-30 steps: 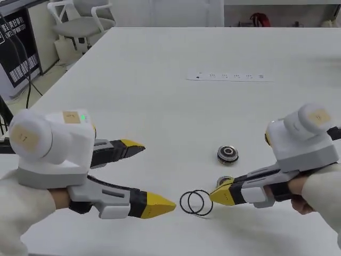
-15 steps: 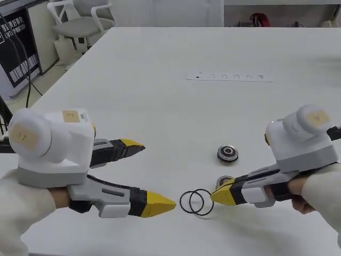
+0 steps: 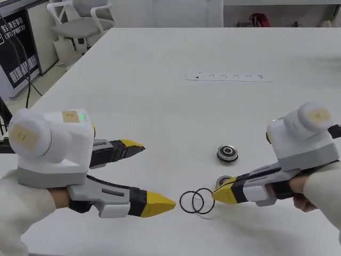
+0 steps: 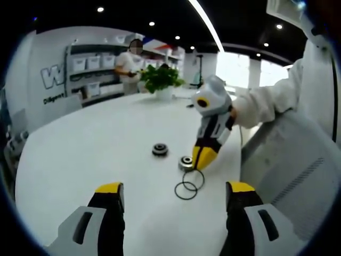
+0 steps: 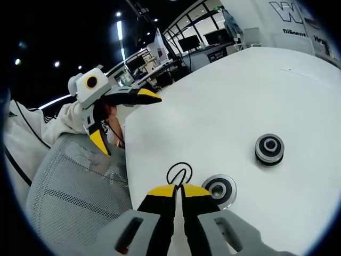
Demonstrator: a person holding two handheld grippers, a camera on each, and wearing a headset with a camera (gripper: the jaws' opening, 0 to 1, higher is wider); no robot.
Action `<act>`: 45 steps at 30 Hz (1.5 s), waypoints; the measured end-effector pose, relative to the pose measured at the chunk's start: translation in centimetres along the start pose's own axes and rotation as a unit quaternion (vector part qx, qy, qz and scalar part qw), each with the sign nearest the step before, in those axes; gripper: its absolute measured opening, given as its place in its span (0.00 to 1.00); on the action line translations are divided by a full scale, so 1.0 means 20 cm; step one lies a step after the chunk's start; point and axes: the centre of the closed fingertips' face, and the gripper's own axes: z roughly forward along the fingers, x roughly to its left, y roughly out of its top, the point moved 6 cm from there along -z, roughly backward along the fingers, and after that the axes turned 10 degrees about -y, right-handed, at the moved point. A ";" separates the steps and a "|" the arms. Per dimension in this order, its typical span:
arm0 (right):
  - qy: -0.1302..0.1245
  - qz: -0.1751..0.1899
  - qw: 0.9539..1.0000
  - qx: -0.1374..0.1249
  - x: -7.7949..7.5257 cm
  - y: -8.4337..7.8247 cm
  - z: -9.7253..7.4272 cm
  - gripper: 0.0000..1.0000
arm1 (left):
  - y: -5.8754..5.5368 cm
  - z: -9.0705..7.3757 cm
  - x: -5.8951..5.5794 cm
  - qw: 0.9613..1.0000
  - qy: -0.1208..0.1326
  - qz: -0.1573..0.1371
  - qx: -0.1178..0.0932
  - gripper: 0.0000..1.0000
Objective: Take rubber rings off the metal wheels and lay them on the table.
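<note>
Hovering over two loose rings on the table

Both rubber rings lie flat on the white table, two thin black loops that overlap each other, near me and between my two tools. In the right gripper view the rings sit just past my tips.

My right gripper has its yellow-tipped jaws clenched together, and the point touches the right edge of the rings. I cannot tell whether any rubber is nipped between the tips. In the left gripper view this right gripper comes down at the far side of the rings.

My left gripper is released, jaws spread wide, holding nothing, just left of the rings and apart from them. From the right gripper view it hangs off the table's edge.

Two metal wheels stand to the right. The near wheel is just beside my right tip, partly hidden behind it, and shows a pale metal rim. The far wheel stands alone with a darker outer band.
</note>
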 end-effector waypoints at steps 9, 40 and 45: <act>-0.007 -0.014 1.000 0.014 0.00 -0.02 0.00 0.03 | 0.00 0.00 0.00 1.000 -0.001 0.000 0.002 0.79; -0.044 -0.008 0.999 -0.015 -0.09 0.04 -0.11 0.05 | 0.00 0.00 0.00 1.000 0.001 0.000 0.001 0.79; -0.051 0.000 0.998 -0.031 -0.11 0.06 -0.13 0.05 | 0.00 0.00 0.00 1.000 0.001 0.000 0.001 0.79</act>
